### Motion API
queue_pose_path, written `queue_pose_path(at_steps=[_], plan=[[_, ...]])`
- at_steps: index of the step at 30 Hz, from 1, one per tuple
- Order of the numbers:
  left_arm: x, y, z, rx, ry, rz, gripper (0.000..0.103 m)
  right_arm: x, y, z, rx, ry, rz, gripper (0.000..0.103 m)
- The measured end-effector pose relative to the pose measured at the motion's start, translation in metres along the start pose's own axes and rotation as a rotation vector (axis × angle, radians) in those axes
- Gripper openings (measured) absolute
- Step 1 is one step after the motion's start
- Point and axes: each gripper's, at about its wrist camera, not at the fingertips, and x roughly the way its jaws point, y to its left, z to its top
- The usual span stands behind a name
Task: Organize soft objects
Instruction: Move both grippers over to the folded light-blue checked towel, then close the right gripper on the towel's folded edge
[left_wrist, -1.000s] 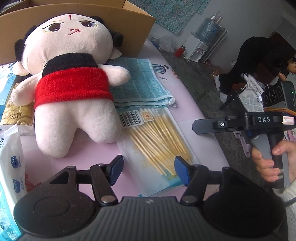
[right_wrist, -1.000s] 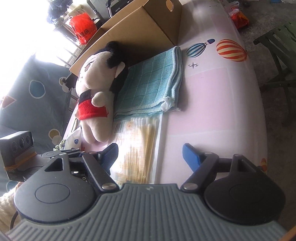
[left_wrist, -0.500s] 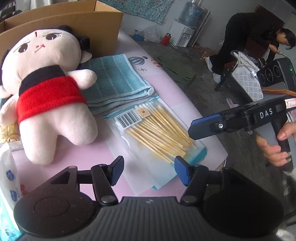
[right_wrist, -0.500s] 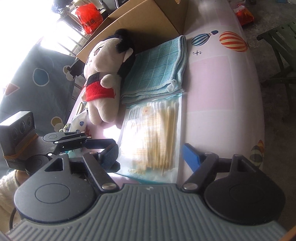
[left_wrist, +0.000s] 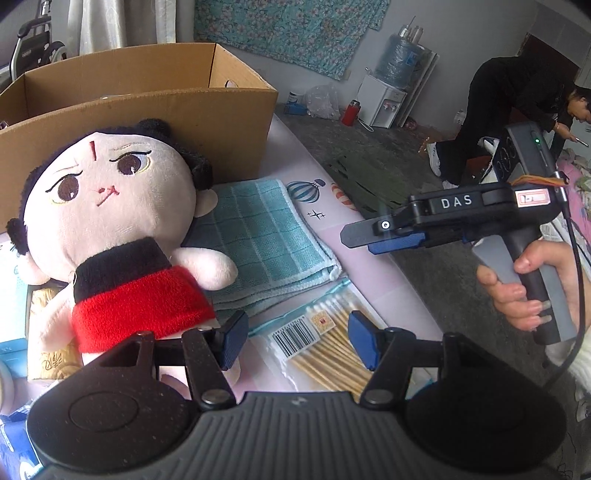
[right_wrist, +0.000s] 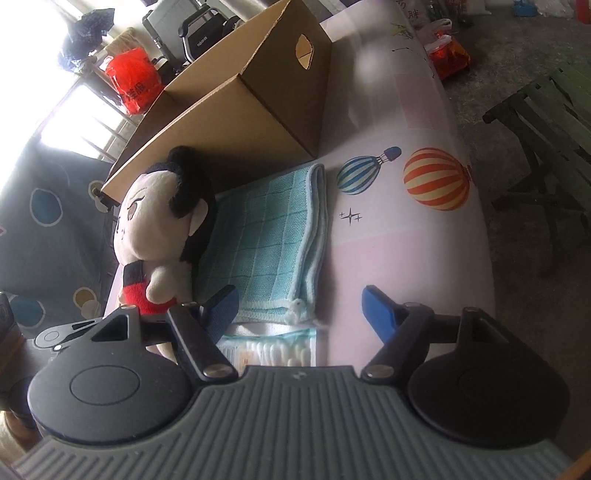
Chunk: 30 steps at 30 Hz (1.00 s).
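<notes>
A plush doll (left_wrist: 110, 236) with a round cream head, fuzzy black hair and a red terry top is lying on the bench (right_wrist: 406, 258), its head leaning against a corrugated cardboard box (left_wrist: 147, 110). Beside it, partly under its arm, a folded teal waffle-weave towel (left_wrist: 266, 236) is lying flat, and a glossy bag of wooden cotton swabs (left_wrist: 325, 343) is touching the towel's near edge. The left tool (left_wrist: 295, 341) is hovering with pads apart, gripping nothing. The right tool (right_wrist: 299, 310) is closing slightly, nothing between its pads. Compared with a second ago, both views are sitting closer to the box, and the swab bag is lying nearer the tools.
</notes>
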Motion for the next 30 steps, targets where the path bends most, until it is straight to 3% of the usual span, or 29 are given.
queue_pose_path(at_steps=[8, 16, 17, 19, 21, 22, 30], plan=[[-0.004, 0.014, 0.004, 0.0, -0.006, 0.003, 0.061, 0.036, -0.009, 0.034, 0.092, -0.005, 0.043, 0.075], [0.001, 0.025, 0.004, -0.037, -0.005, -0.03, 0.061, 0.078, 0.005, 0.063, 0.066, -0.068, 0.042, 0.073], [0.001, 0.027, 0.004, -0.045, -0.007, -0.035, 0.061, 0.081, 0.007, 0.064, 0.061, -0.065, 0.042, 0.069], [0.003, 0.028, 0.005, -0.052, -0.008, -0.038, 0.061, 0.091, 0.011, 0.064, 0.059, -0.034, 0.047, 0.034], [0.004, 0.029, 0.006, -0.057, -0.01, -0.039, 0.06, 0.095, 0.012, 0.061, 0.057, -0.032, 0.05, 0.024], [0.004, 0.03, 0.007, -0.062, -0.012, -0.039, 0.06, 0.095, 0.012, 0.059, 0.057, -0.031, 0.039, 0.011], [0.008, 0.022, 0.015, -0.052, -0.014, -0.012, 0.061, 0.069, -0.017, 0.044, 0.101, -0.054, 0.04, 0.007]])
